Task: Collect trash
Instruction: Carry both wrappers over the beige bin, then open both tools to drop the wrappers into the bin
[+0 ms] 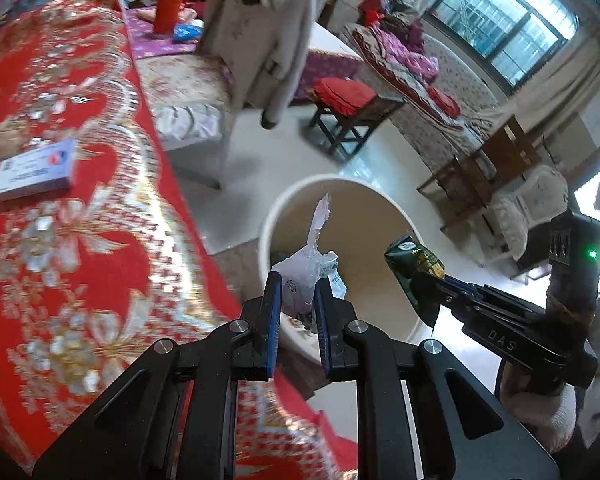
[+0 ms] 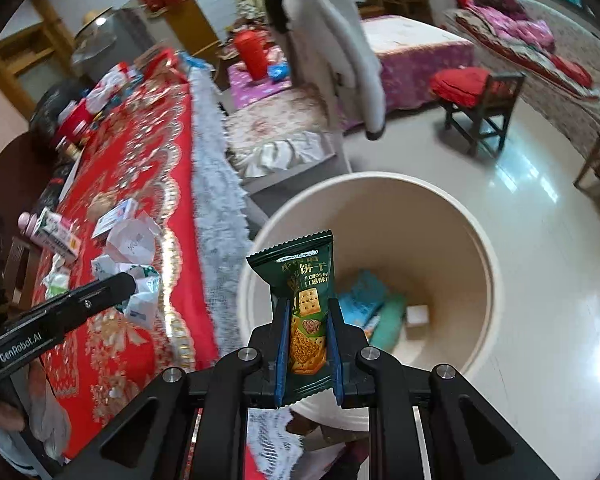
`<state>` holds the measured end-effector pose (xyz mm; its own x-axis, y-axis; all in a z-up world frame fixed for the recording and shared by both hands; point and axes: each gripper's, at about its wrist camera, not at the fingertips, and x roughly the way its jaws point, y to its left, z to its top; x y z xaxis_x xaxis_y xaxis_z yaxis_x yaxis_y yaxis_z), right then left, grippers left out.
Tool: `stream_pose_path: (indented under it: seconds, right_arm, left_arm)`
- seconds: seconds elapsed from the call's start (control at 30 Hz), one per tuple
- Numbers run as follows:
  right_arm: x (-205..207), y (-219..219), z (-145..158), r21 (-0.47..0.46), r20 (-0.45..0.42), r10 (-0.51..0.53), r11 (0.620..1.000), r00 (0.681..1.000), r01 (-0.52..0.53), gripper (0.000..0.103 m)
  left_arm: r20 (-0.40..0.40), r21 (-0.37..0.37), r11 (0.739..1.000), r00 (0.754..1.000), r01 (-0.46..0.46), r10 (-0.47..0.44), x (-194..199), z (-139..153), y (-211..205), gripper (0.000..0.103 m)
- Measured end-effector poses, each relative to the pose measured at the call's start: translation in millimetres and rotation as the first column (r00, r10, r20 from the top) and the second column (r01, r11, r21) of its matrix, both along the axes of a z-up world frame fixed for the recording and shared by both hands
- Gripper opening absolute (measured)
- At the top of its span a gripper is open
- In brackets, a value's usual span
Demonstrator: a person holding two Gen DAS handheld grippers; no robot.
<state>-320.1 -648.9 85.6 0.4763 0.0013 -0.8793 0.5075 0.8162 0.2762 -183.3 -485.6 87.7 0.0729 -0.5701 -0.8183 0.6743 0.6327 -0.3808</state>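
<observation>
While both grippers hang over the beige bin just off the tabletop edge, the left gripper fingers pinch crumpled white paper and the right gripper fingers clamp a green cracker packet. Blue wrappers lie on the bin floor. More paper scraps sit near the tabletop's edge.

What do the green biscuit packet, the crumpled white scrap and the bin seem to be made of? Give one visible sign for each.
Green biscuit packet: likely plastic film, glossy, with a crimped zigzag top seal.
Crumpled white scrap: thin paper or soft plastic wrapper, matt, sharply creased; which one is unclear.
Bin: probably moulded plastic, smooth cream wall with an even rim.
</observation>
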Motion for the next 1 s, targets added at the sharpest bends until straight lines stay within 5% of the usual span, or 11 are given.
stream_pose_path:
  seconds: [0.5, 1.0]
  right_arm:
    - [-21.9, -28.4, -15.7, 0.029, -0.039, -0.061, 0.998, 0.997, 0.062, 0.016]
    - [-19.2, -34.3, -22.3, 0.039, -0.062, -0.069, 0.997, 0.996, 0.072, 0.016]
  left_arm:
    - [-0.023, 0.043, 0.998, 0.999, 0.047, -0.046, -17.5, -22.7, -48.1, 0.014]
    - [-0.064, 0.042, 0.998, 0.997, 0.044, -0.041, -14.5, -32.6, -53.3, 0.014]
